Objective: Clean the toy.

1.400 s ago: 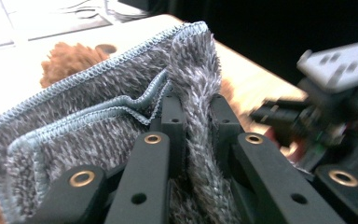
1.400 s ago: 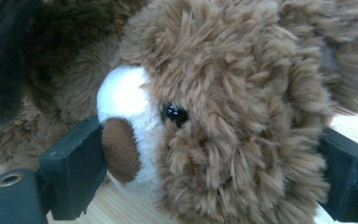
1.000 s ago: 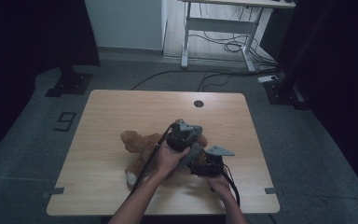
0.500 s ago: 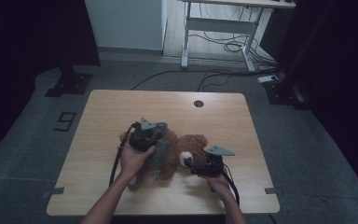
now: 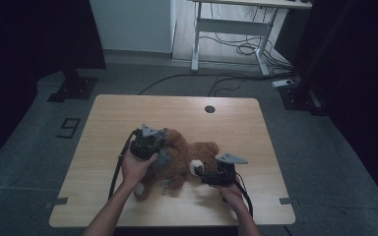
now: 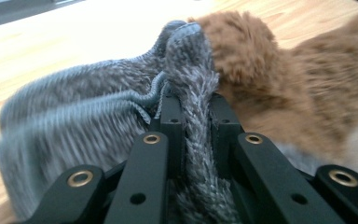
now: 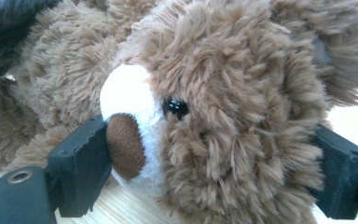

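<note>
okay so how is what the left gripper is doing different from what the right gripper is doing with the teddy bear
The left gripper is shut narrow on a fold of grey ribbed knit garment; the right gripper stands wide, jaws clamping the head of the brown furry teddy bear. The left sits over the bear's body, the right at its head. Both grip something soft on the pale wooden table.

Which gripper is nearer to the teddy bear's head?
Right. The right gripper has its jaws around the teddy bear's head, one at the muzzle, one behind. The left gripper sits over the bear's body, clamping its grey knit garment.
</note>
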The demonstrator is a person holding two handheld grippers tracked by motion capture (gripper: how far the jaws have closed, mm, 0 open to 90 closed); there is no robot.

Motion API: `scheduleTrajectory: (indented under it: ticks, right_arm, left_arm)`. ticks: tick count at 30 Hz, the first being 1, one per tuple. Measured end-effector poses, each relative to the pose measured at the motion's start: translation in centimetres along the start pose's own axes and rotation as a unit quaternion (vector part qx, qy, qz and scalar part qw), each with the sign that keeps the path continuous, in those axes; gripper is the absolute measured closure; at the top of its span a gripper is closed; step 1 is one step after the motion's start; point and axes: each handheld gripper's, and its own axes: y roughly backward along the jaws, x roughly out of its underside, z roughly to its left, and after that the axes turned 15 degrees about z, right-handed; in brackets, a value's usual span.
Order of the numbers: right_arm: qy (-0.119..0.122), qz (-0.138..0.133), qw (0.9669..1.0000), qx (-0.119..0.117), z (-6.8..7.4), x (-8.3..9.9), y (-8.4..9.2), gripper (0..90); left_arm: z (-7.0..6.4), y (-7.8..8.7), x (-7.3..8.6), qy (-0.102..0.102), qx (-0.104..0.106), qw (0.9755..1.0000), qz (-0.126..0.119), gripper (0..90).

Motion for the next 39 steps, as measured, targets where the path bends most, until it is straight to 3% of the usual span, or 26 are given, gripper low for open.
scheduleTrajectory:
  ticks: [7, 10, 12, 15, 18, 20, 31, 34, 39]
  right_arm:
    - [-0.002, -0.003, 1.0000, -0.001, -0.1, 0.0, -0.1, 13.2]
    - [-0.003, -0.003, 1.0000, -0.001, -0.1, 0.0, -0.1, 13.2]
    - [-0.005, -0.002, 1.0000, -0.002, -0.1, 0.0, -0.1, 13.2]
    - [-0.007, -0.003, 1.0000, -0.005, -0.2, 0.0, -0.1, 13.3]
    - [-0.003, -0.004, 1.0000, -0.005, -0.2, 0.0, -0.1, 13.3]
    - [-0.003, -0.003, 1.0000, -0.005, -0.2, 0.0, -0.1, 13.3]
    - [0.001, -0.004, 1.0000, -0.005, -0.1, 0.1, -0.2, 13.2]
    - [0.002, -0.002, 1.0000, -0.004, 0.0, 0.1, -0.2, 13.1]
    - [0.003, -0.002, 1.0000, -0.005, 0.0, 0.1, -0.2, 13.2]
  left_arm:
    - [-4.0, -1.4, -2.0, -0.027, 0.043, 0.9987, -0.006, 79.1]
    - [-5.4, -2.6, -2.6, -0.041, 0.038, 0.9984, 0.005, 79.0]
    - [-5.7, -3.3, -2.7, -0.052, 0.021, 0.9984, 0.013, 78.9]
    - [-5.0, -3.4, -2.4, -0.050, 0.016, 0.9985, 0.016, 79.0]
    - [-4.4, -2.8, -2.0, -0.066, -0.014, 0.9975, 0.020, 79.2]
    - [-3.9, -2.4, -1.6, -0.064, -0.022, 0.9975, 0.018, 79.3]
    - [0.6, -0.9, 2.0, -0.006, -0.027, 0.9996, -0.003, 79.6]
    - [1.1, -0.8, 2.7, 0.006, -0.022, 0.9997, -0.007, 79.6]
    - [1.5, -0.6, 3.1, 0.007, -0.031, 0.9995, -0.005, 79.7]
